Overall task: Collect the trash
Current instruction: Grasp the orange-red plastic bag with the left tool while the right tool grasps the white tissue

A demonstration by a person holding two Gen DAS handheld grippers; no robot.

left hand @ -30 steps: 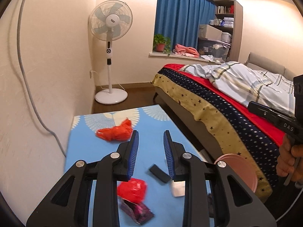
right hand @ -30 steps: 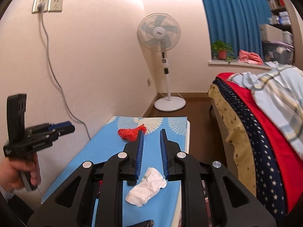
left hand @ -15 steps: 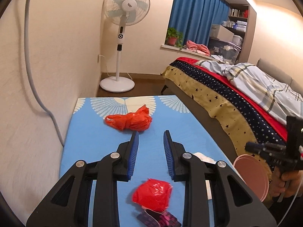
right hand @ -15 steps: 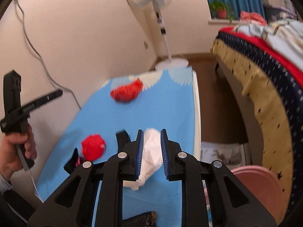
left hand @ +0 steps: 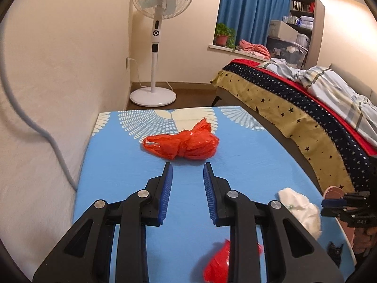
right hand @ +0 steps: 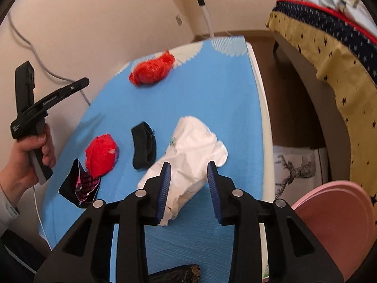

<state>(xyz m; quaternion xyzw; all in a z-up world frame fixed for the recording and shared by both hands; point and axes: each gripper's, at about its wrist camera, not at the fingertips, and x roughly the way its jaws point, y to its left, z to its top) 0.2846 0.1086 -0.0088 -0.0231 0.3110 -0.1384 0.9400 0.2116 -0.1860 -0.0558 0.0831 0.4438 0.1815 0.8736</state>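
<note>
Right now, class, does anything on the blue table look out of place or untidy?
Yes. Litter is strewn over the blue table: a crumpled white paper bag between the opening jaws of the right gripper, an orange plastic bag ahead of the left gripper, a red wad, a torn black-and-pink wrapper and a black piece.

No lettering anywhere is sharp enough to read.

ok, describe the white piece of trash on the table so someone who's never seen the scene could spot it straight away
Start at the blue-covered table beside the bed. Near its bed-side edge lies a crumpled white paper wad, with the right gripper over its near end, jaws opening around it. It is the only white item there: its neighbours are a red crumpled wrapper, a black strip and an orange plastic bag.
</note>
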